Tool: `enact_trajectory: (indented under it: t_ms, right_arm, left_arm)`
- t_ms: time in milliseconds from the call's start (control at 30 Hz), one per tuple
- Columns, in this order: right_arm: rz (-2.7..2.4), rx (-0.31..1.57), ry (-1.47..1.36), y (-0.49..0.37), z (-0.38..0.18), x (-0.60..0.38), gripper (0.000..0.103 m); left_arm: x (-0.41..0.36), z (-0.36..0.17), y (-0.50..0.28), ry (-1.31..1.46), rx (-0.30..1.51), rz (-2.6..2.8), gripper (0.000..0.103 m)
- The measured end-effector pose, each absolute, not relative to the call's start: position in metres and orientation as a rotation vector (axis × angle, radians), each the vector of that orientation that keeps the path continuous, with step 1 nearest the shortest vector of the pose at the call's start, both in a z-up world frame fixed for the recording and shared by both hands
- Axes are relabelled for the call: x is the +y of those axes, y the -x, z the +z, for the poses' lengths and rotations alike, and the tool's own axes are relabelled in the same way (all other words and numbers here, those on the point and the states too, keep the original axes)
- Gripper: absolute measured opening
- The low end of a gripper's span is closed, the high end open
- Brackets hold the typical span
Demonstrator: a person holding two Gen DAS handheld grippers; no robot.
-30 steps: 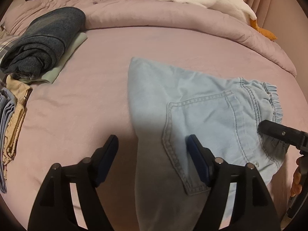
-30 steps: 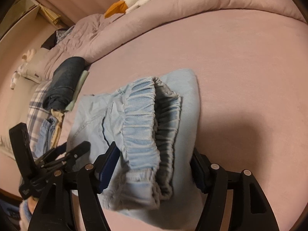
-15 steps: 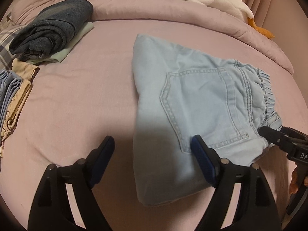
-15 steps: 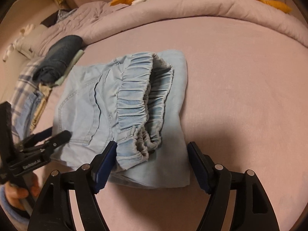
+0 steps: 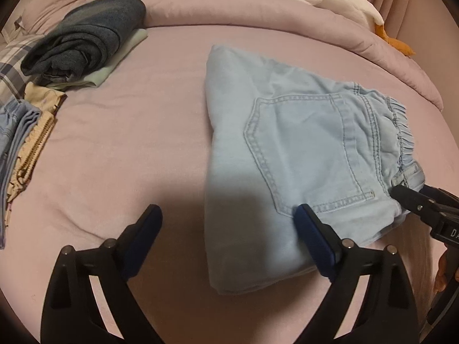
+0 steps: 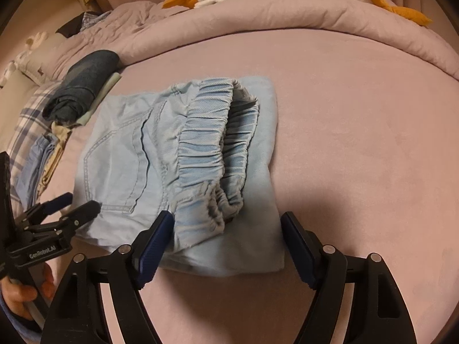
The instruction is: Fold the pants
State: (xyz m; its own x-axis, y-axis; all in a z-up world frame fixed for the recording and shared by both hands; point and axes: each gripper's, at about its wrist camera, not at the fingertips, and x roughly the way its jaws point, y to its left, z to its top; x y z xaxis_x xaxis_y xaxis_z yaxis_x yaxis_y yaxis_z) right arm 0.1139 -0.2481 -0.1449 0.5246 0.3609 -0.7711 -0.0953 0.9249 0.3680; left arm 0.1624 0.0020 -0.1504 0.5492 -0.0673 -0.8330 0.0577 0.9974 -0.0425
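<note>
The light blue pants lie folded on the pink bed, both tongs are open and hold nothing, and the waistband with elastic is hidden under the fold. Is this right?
Not quite. The elastic waistband is not hidden: the right wrist view shows it on top of the folded light blue pants. The rest holds: the pants lie folded on the pink bed, and the left tongs and right tongs are open and hold nothing.

Folded light-blue denim pants [image 5: 301, 154] lying on pink bedsheet [image 5: 143, 143]; left gripper [image 5: 229, 229] hovering with jaws spread wide; right gripper [image 5: 413, 200] touching waistband corner.
</note>
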Motion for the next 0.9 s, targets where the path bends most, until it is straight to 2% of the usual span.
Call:
enact_trajectory:
  t_ms: [433,567,633,700,733,900]
  right_arm:
    - [0.253,0.917,-0.312,-0.07,-0.112,-0.267,0.076]
    - [0.26,0.895,-0.306,-0.057,-0.1,-0.266,0.077]
    - [0.267,0.882,-0.298,-0.051,-0.095,-0.265,0.077]
    - [0.275,0.868,-0.28,-0.047,-0.089,-0.261,0.081]
    - [0.28,0.861,-0.269,-0.043,-0.086,-0.258,0.086]
    - [0.305,0.835,-0.251,-0.032,-0.076,-0.253,0.088]
  left_arm:
    - [-0.005,-0.112,-0.12,0.035,0.93,-0.094,0.094]
    - [-0.009,-0.097,-0.104,0.046,0.909,-0.104,0.096]
    - [-0.009,-0.089,-0.095,0.048,0.899,-0.104,0.101]
    - [-0.008,-0.085,-0.09,0.05,0.902,-0.1,0.102]
    - [-0.008,-0.083,-0.088,0.054,0.904,-0.102,0.102]
    - [-0.007,-0.075,-0.076,0.055,0.91,-0.095,0.102]
